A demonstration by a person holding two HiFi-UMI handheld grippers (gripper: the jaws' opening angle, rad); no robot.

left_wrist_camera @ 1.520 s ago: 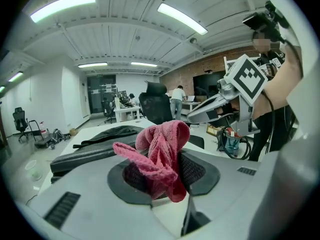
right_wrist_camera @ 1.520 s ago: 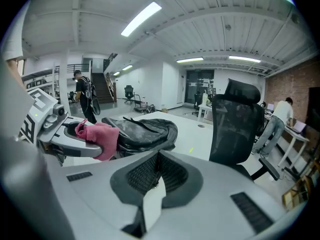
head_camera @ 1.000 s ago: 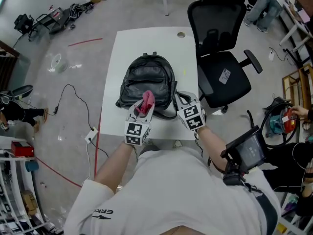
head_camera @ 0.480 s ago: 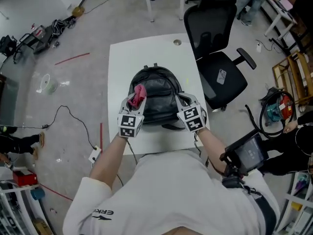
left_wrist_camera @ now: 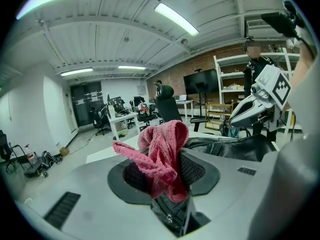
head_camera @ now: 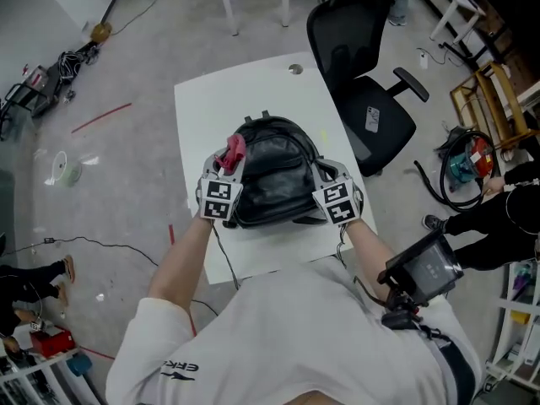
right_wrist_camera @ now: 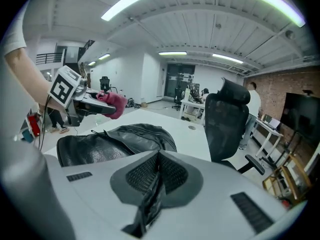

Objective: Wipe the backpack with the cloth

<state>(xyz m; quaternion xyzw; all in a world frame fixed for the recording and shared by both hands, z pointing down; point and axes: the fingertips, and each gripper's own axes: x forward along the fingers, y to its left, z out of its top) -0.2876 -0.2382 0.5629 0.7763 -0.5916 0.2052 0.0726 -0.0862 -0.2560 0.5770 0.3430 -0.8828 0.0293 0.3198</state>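
2 shut: left gripper (left_wrist_camera: 169, 180), cloth (left_wrist_camera: 161, 149) (right gripper (right_wrist_camera: 157, 176), strap (right_wrist_camera: 148, 207)).

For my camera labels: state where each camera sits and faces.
Head view: on the person's head, steeply down onto the backpack; both arms, left gripper, right gripper show.
Left gripper view: along its jaws, shut on the cloth, facing the right gripper.
Right gripper view: along its jaws, shut on the strap, facing the left gripper.
Both gripper views share the backpack.
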